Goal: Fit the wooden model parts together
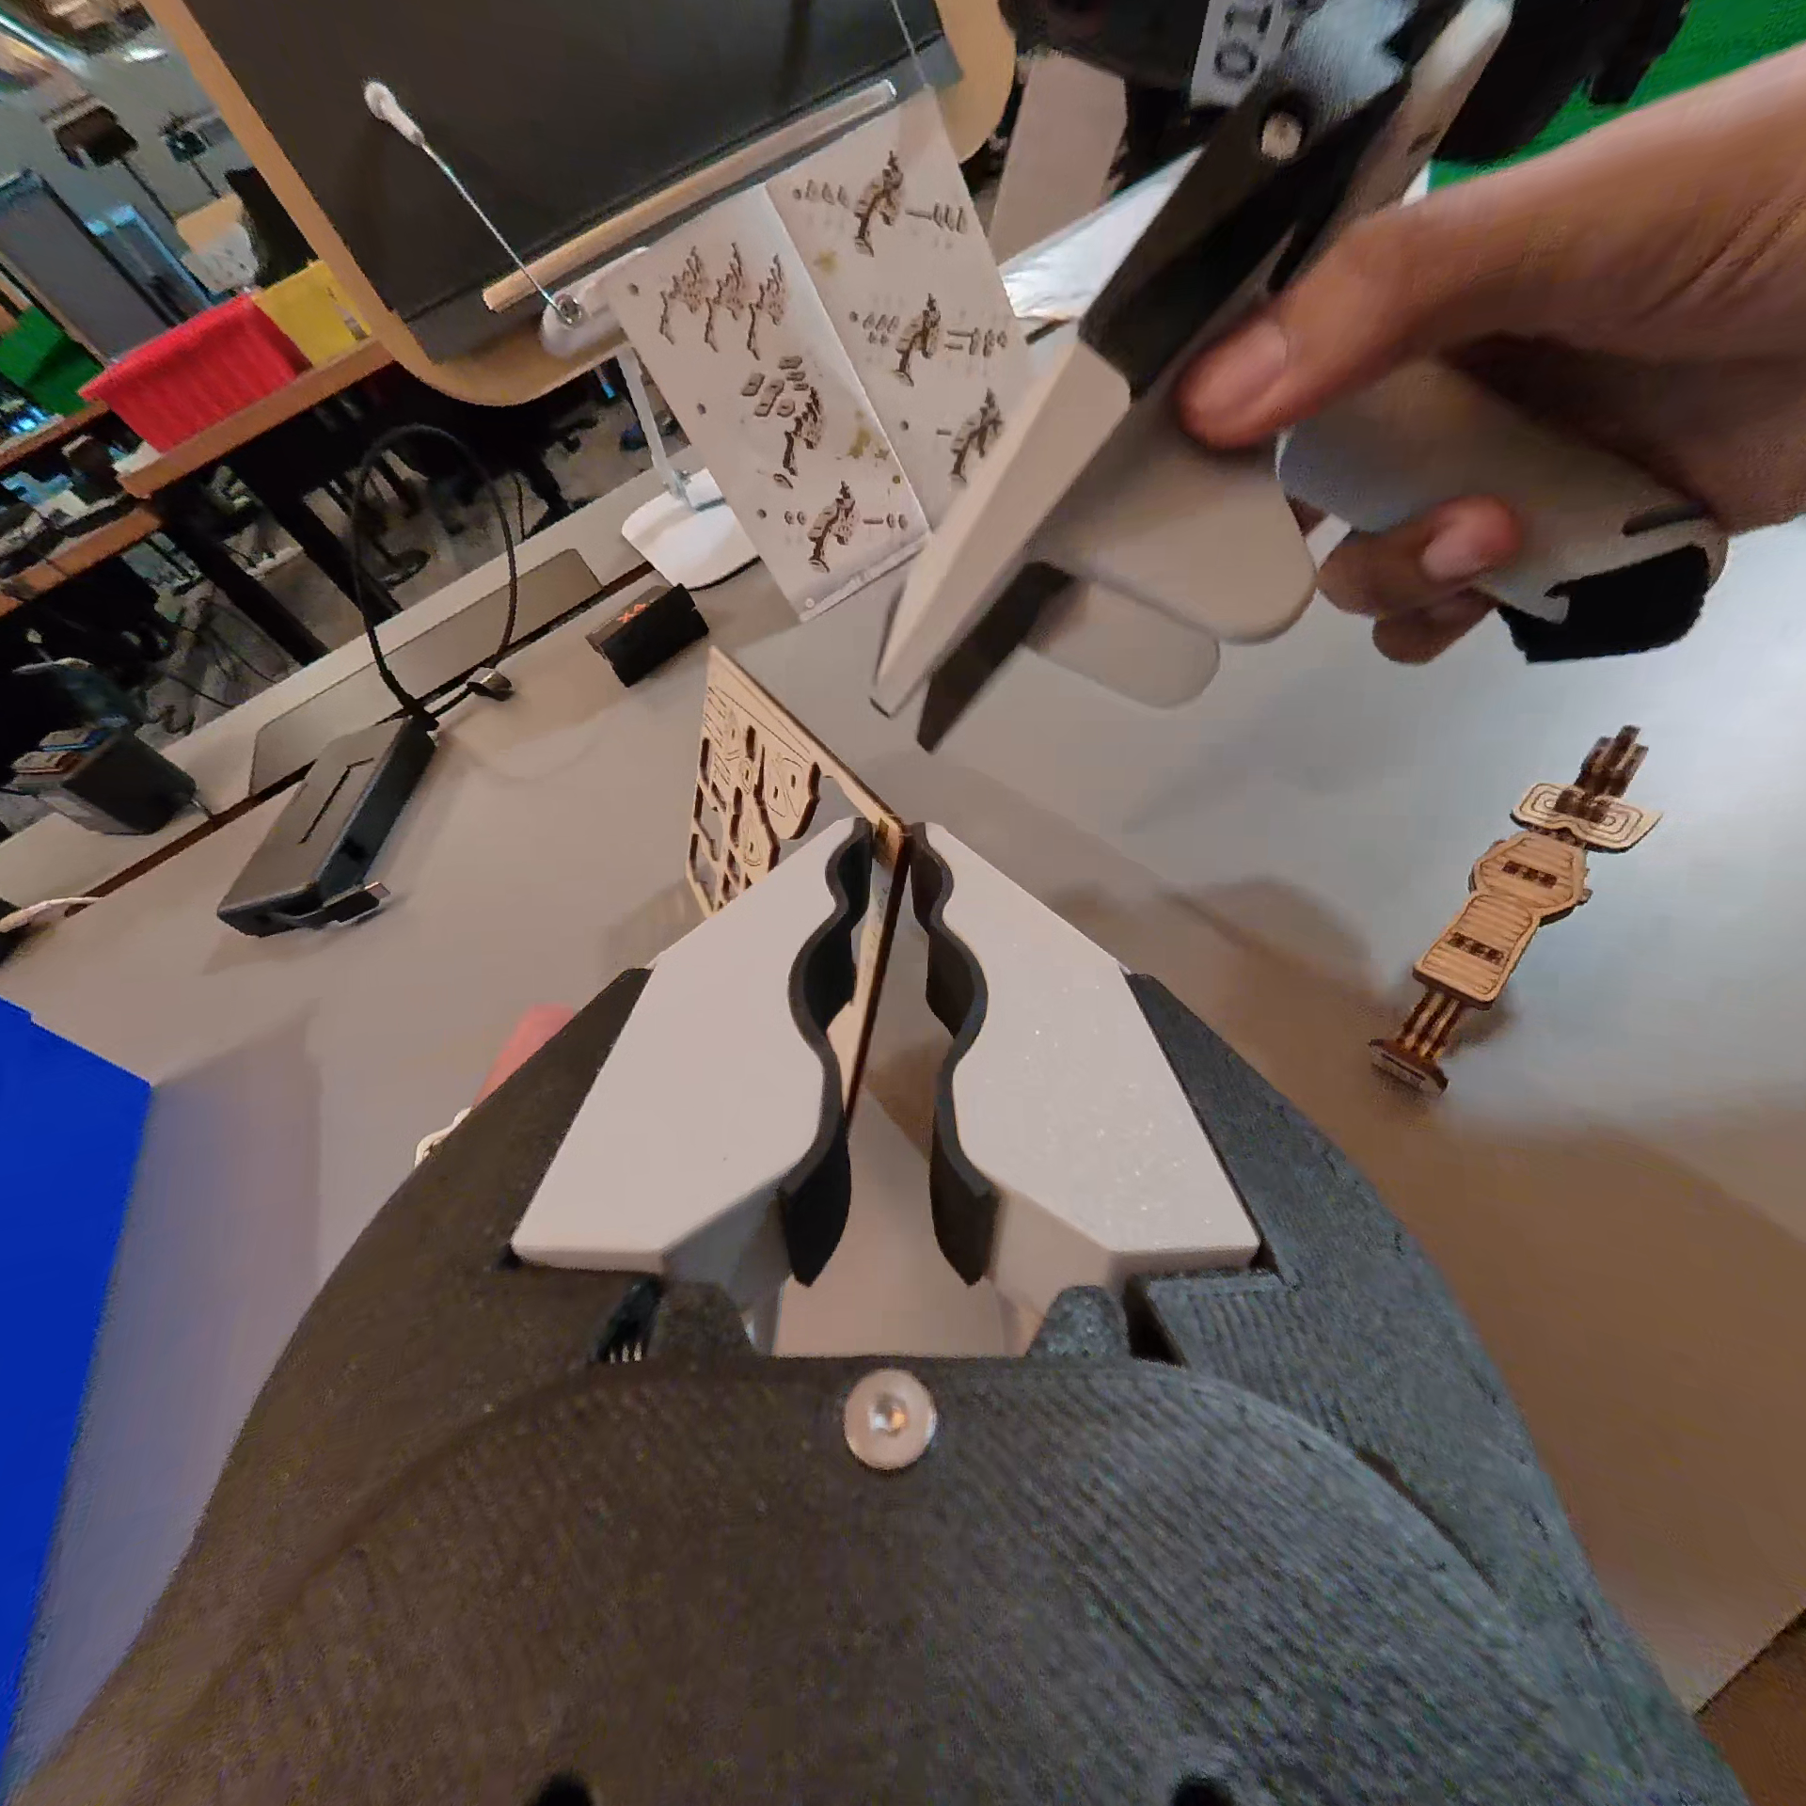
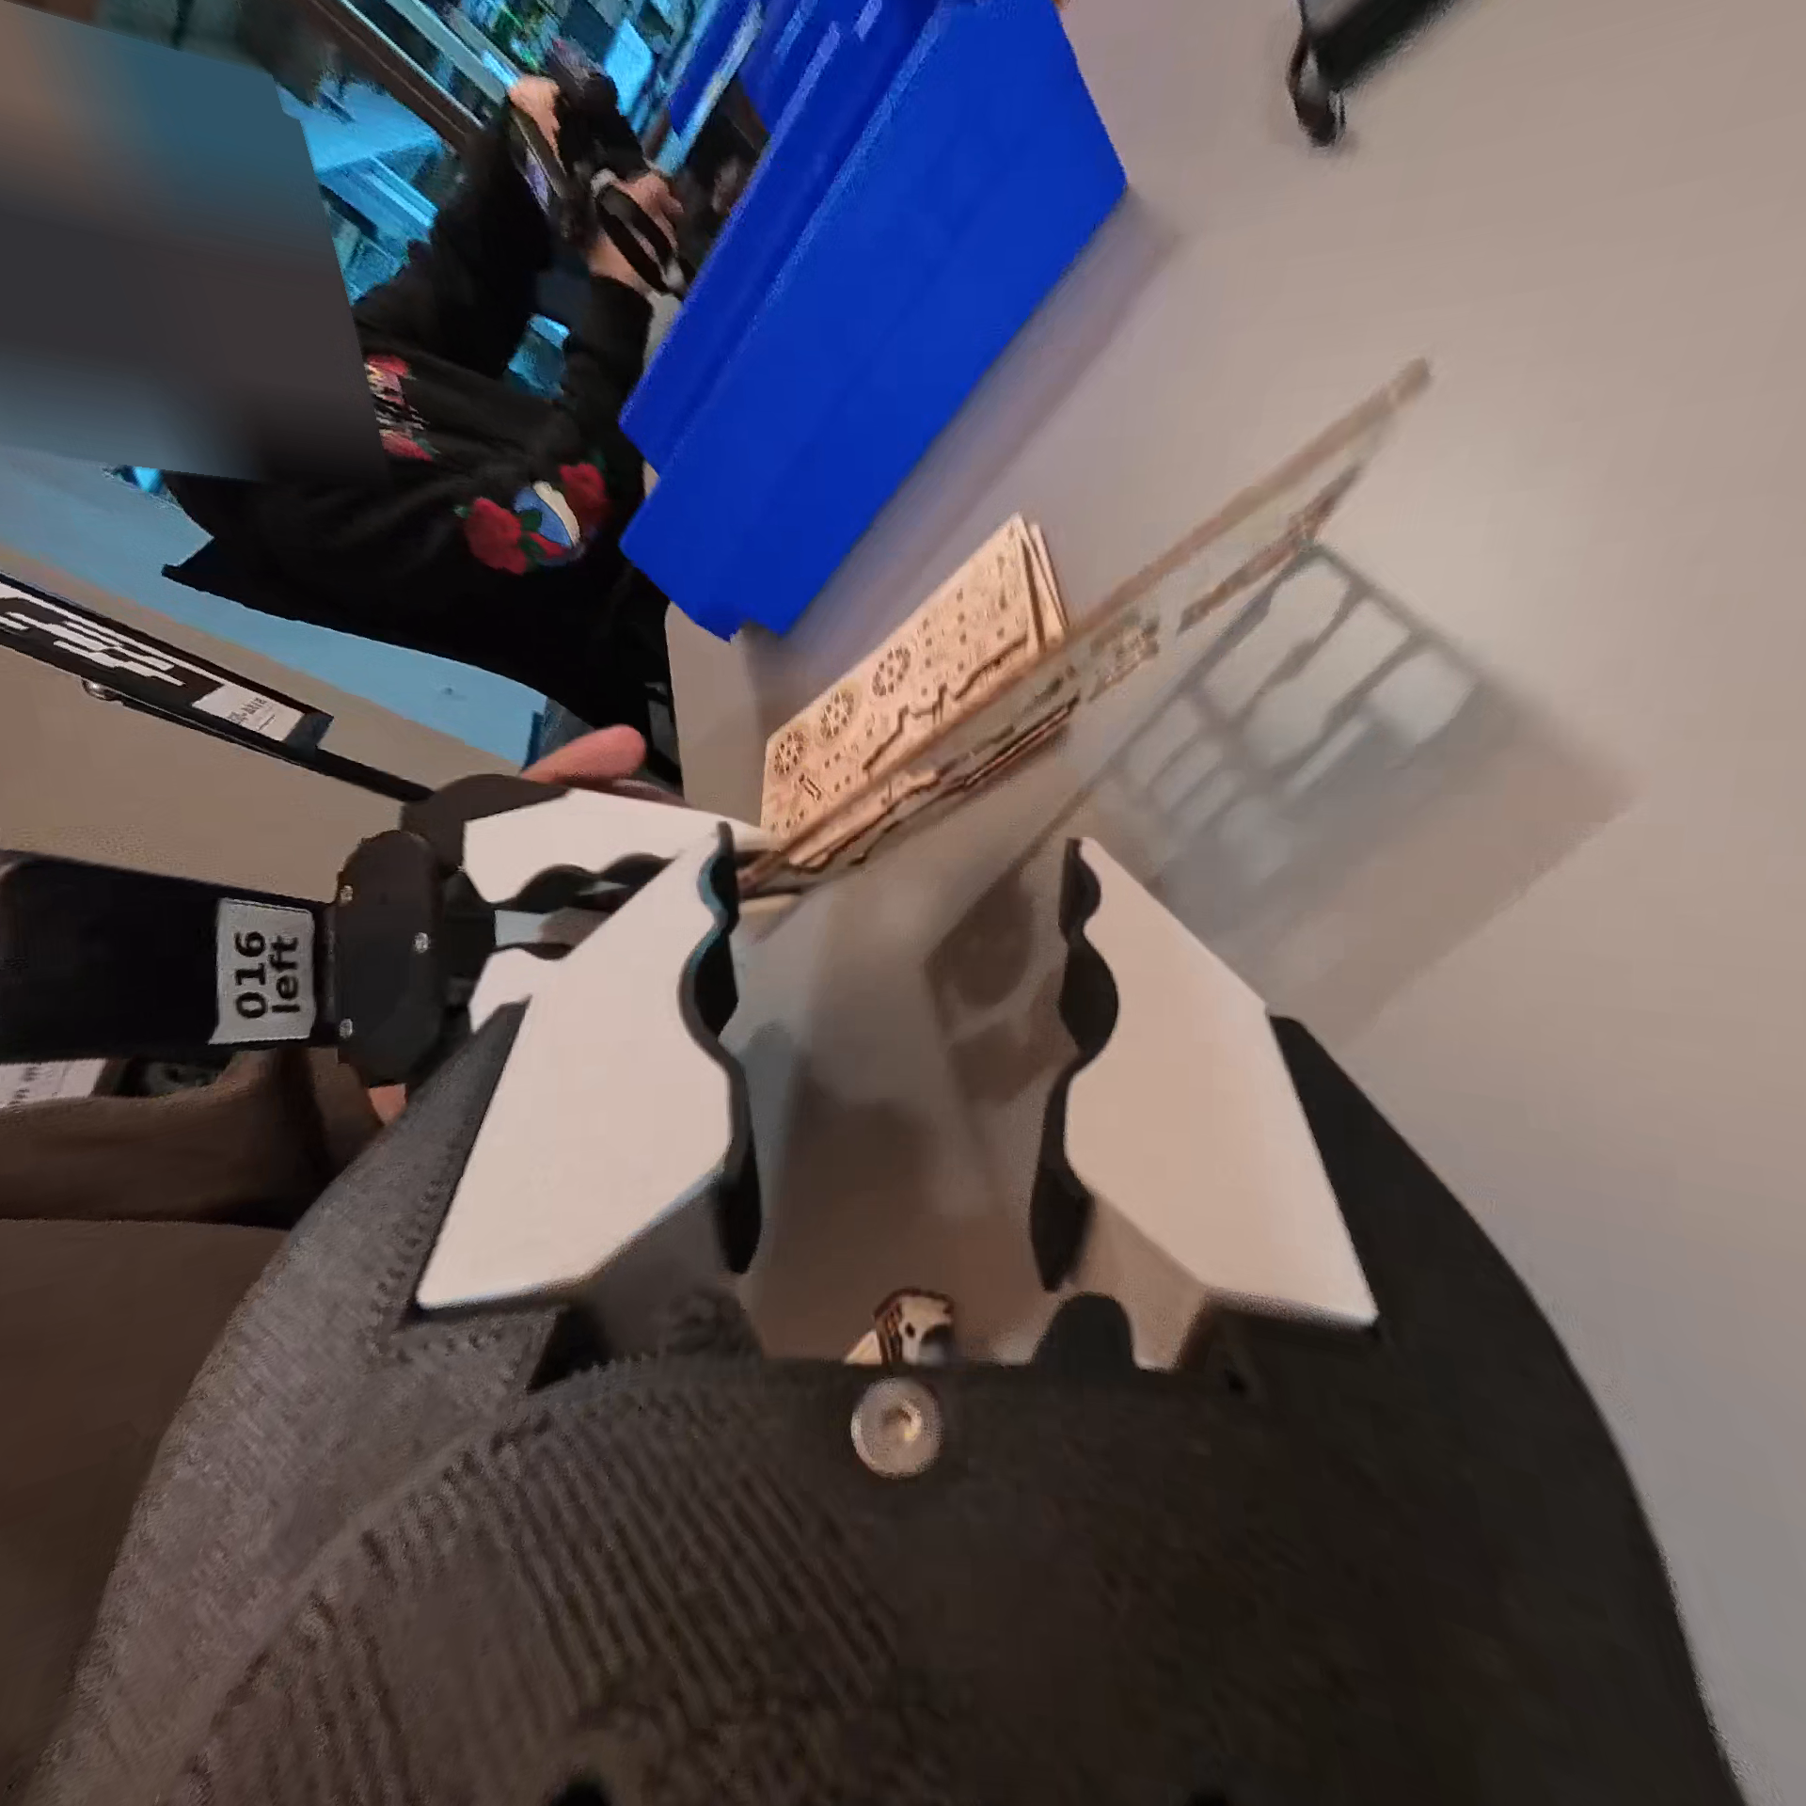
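Observation:
My left gripper [image 1: 894, 855] is shut on the edge of a thin laser-cut wooden sheet [image 1: 757, 782] and holds it upright above the grey table [image 1: 1173, 840]. In the right wrist view the same sheet [image 2: 1202, 606] is blurred and stands just ahead of my right gripper [image 2: 899, 865], which is open and empty. The right gripper also shows in the left wrist view [image 1: 1026, 694], held in a hand just above and beyond the sheet. A partly built wooden model [image 1: 1510, 904] lies flat on the table to the right. Several more wooden sheets [image 2: 928, 684] lie stacked on the table.
A picture instruction sheet [image 1: 831, 391] stands at the back under a monitor [image 1: 547, 127]. A small black box [image 1: 650, 630], a black device with cables [image 1: 327, 840] and a blue bin [image 2: 860, 322] sit around the table. A person in black [image 2: 489, 469] is beyond the table edge. The tips of both grippers are at nearly the same place.

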A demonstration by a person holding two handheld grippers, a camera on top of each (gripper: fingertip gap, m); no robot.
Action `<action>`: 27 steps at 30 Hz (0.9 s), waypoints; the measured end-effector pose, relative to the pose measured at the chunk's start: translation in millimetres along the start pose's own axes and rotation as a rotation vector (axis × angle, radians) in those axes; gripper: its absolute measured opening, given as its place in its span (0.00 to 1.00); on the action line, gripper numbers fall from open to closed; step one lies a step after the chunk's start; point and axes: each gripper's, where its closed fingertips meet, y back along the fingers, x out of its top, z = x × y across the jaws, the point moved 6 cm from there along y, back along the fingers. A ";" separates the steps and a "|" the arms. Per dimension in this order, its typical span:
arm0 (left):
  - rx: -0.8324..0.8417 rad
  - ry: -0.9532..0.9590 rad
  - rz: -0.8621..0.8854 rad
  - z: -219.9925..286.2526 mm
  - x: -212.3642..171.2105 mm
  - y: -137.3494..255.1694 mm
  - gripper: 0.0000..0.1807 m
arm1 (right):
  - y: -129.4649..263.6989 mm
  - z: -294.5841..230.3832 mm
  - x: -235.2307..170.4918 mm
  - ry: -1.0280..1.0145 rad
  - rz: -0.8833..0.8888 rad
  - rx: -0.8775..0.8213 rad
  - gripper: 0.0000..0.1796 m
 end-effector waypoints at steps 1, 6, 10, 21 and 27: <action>0.000 0.002 0.010 0.8 0.8 0.0 0.03 | -0.9 3.3 -3.8 -0.029 -0.018 -0.002 0.38; -0.042 0.016 0.022 8.1 -2.5 -0.6 0.03 | 0.8 15.8 0.3 -0.181 0.018 0.056 0.41; -0.093 0.022 0.040 15.4 -1.3 -0.6 0.04 | -15.8 29.9 -0.4 -0.288 -0.018 0.102 0.39; -0.112 0.249 0.283 -14.1 12.3 21.1 0.38 | 1.2 10.8 26.6 -0.151 0.178 0.230 0.01; -0.260 0.607 0.315 -44.9 -3.4 16.6 0.39 | 35.5 -24.8 23.7 0.096 0.227 0.228 0.01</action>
